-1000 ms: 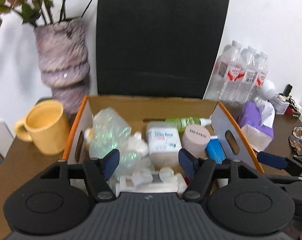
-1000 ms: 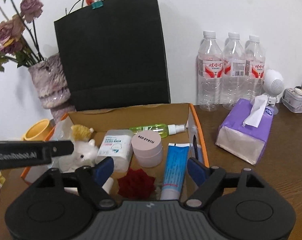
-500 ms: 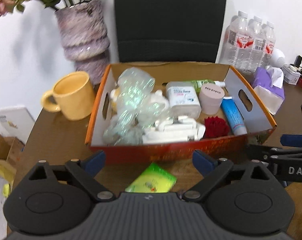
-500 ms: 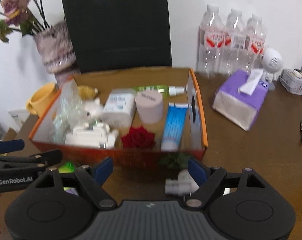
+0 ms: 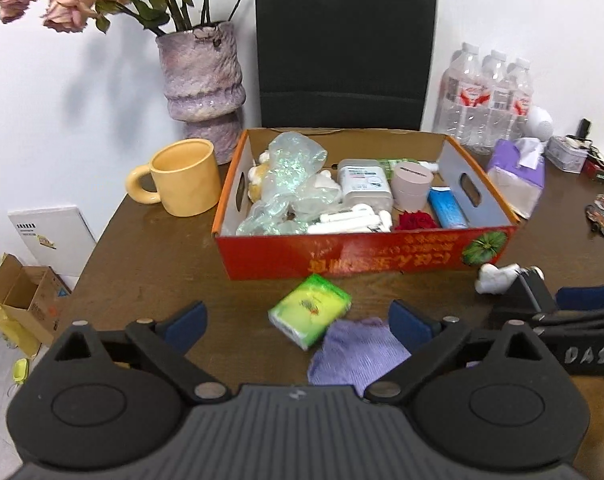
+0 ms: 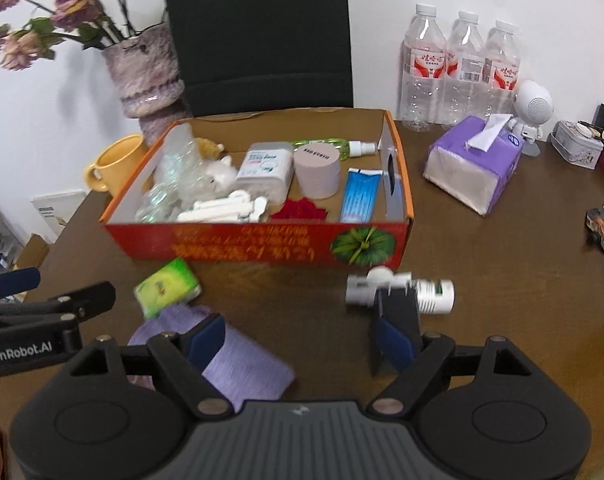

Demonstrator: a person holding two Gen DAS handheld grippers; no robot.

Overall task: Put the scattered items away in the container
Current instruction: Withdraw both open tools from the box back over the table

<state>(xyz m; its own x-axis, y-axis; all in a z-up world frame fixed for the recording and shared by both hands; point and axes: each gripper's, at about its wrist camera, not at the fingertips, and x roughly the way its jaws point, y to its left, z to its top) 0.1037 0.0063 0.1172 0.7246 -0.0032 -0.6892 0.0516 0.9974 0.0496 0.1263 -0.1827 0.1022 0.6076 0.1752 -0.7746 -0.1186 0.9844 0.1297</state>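
Observation:
An orange-red cardboard box [image 5: 381, 256] [image 6: 262, 248] holds several items: a plastic bag, a white pack, a pink jar, a blue tube, a red flower. In front of it on the table lie a green tissue packet [image 5: 309, 310] [image 6: 168, 286], a purple cloth [image 5: 357, 354] [image 6: 246, 364] and a white bottle [image 6: 433, 290] [image 5: 495, 278]. My left gripper [image 5: 298, 322] is open above the packet and cloth, holding nothing. My right gripper [image 6: 302, 338] is open too, its right finger just in front of the white bottle.
A yellow mug [image 5: 184, 176] and a purple vase [image 5: 202, 80] stand left of the box, with a black bag [image 5: 343, 48] behind it. Water bottles [image 6: 457, 68], a purple tissue pack [image 6: 473, 164] and small clutter sit at the right. The table's left edge [image 5: 98, 248] drops to the floor.
Both grippers have pulled back from over the box toward the near side of the table. The green packet, purple cloth and white bottle have come into view.

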